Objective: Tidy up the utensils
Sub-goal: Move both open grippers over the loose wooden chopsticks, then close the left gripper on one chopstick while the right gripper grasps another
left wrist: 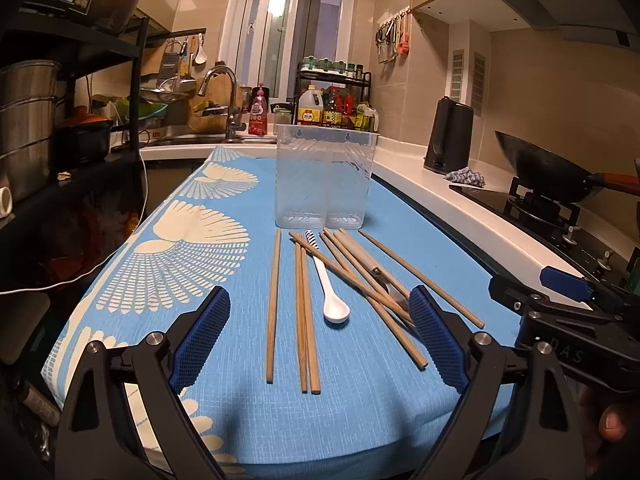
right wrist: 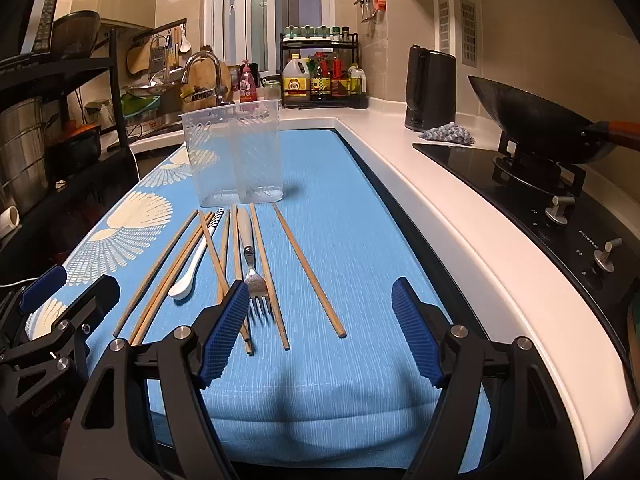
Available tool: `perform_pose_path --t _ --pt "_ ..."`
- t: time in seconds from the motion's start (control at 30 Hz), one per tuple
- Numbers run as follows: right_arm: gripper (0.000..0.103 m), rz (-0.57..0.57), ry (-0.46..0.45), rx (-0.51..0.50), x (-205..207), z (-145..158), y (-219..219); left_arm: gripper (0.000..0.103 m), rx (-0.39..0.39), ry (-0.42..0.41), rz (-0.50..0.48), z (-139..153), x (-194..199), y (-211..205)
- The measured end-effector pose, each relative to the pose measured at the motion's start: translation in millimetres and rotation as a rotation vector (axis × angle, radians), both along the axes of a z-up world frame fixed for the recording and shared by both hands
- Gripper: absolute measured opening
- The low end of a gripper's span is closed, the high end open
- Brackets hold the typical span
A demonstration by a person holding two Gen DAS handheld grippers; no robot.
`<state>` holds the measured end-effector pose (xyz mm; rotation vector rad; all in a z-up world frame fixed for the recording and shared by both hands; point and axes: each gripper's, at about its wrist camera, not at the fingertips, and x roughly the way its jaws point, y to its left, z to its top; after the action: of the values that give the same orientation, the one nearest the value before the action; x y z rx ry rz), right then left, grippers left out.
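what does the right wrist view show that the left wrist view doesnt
Only the right wrist view shows the fork whole, tines clear; the left shows just its handle among chopsticks. Only the left wrist view shows the spoon unobstructed. Both share the clear holder, empty, the chopsticks on the blue cloth, and open left gripper and right gripper.

1. Chopsticks (right wrist: 308, 272): eight wooden sticks counted. Several overlap at the 6 o'clock side of the container, so the count is approximate.
2. Spoon (left wrist: 336, 312): one, white, with a striped handle end.
3. Fork (right wrist: 256, 280): one, metal, with a pale handle.
4. Container (left wrist: 324, 180): one, clear plastic, two compartments, at 12 o'clock from the utensils.
5. Wok (right wrist: 532, 128): one.
6. Kettle (right wrist: 430, 88): one.
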<state>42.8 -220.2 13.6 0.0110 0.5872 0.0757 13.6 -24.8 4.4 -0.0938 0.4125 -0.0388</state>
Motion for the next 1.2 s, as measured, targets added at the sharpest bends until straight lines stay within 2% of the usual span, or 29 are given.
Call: perform_pose_path --t 0.3,0.6,1.2 --pt "0.073 0.000 -0.007 0.004 5.4 -3.6 1.5 0.088 -0.028 -0.005 -0.004 -3.7 1.9 3.3" --pt "0.073 0.014 -0.012 0.004 1.7 -5.7 6.0 0.087 -0.021 -0.004 0.012 -11.1 -6.8 6.0" --pt "0.073 0.019 -0.012 0.007 -4.3 -3.7 7.0 0.077 0.012 -0.036 0.032 -6.3 -13.9 1.7"
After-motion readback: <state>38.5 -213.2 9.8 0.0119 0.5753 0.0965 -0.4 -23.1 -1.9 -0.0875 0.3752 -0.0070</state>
